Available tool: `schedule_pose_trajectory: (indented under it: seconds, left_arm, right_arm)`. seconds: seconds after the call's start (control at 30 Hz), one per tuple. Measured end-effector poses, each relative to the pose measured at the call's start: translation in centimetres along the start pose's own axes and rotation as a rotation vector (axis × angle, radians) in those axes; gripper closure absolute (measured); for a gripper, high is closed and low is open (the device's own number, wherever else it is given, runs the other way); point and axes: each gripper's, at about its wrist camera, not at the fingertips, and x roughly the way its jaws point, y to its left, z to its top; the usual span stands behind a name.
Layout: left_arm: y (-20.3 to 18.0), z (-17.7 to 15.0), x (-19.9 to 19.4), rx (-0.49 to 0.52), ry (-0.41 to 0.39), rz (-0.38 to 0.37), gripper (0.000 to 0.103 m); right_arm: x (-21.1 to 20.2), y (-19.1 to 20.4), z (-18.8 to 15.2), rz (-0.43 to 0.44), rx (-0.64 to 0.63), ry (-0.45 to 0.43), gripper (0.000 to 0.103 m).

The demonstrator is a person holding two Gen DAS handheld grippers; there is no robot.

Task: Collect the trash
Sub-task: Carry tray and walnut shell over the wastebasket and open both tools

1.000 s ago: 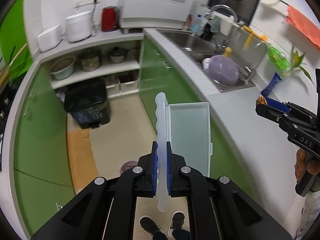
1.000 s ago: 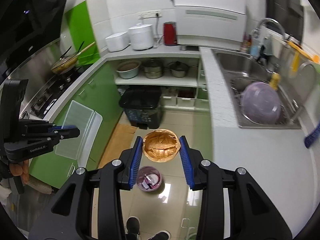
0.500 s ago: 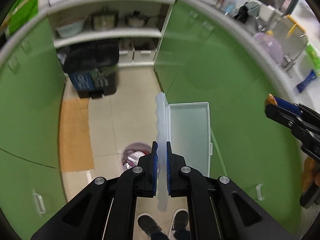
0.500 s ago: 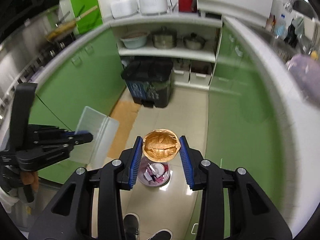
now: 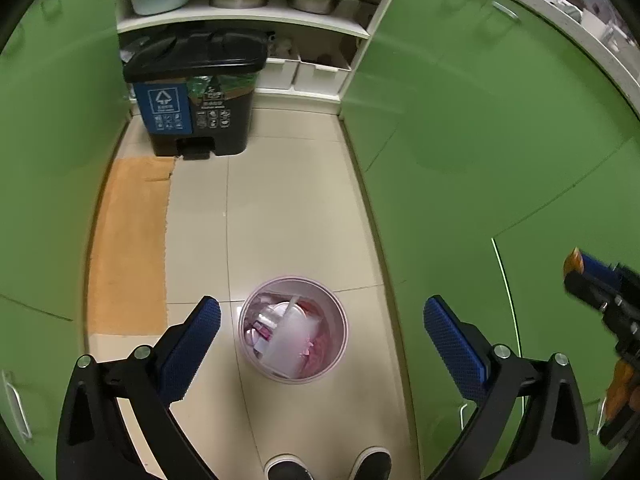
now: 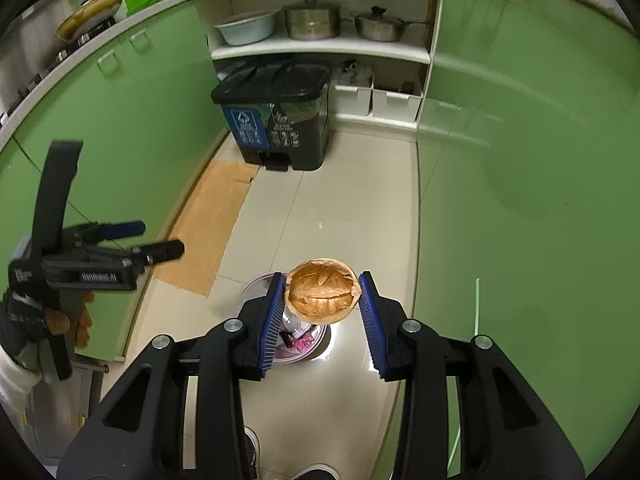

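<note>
Both claws have dropped toward the floor, and the left claw (image 5: 322, 340) has just sprung wide apart, nothing between its pads; clear box gone from it. Directly below stands the pink bin (image 5: 294, 330). Right claw (image 6: 322, 300) clamps the brown shell (image 6: 322, 290) above that bin.

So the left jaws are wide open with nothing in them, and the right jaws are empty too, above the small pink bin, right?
Not quite. The right gripper is not empty: in the right wrist view its jaws hold a brown walnut shell above the small pink bin. The left gripper is wide open and empty.
</note>
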Motion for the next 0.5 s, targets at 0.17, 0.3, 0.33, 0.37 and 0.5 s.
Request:
schedule_pose_trajectory:
  seconds: [0.17,0.3,0.33,0.37,0.5]
  left_arm:
    - [1.0,0.8,-1.3,-0.018,-0.023,0.011,0.005]
    - [1.9,1.2,-2.8,-0.034,-0.047,0.016,0.005]
    - [2.2,1.2,-3.2,-0.037,-0.053,0.020,0.005]
    - [2.5,1.3,-3.8,-0.041,-0.060,0.026,0.005]
    - [3.8,1.1,-4.9,-0.061,-0.085,0.037,0.005]
  right_arm:
    - [2.1,0.9,0.0,0.028,-0.028,0.035,0.066]
    - [3.7,2.5,0.5,0.062,-0.054,0.059,0.066]
    - [4.1,2.9,0.7,0.071,-0.062,0.064,0.066]
    - [4.5,3.3,0.8,0.078,-0.071,0.069,0.066]
    - [7.2,5.1,1.2,0.116,-0.102,0.093,0.066]
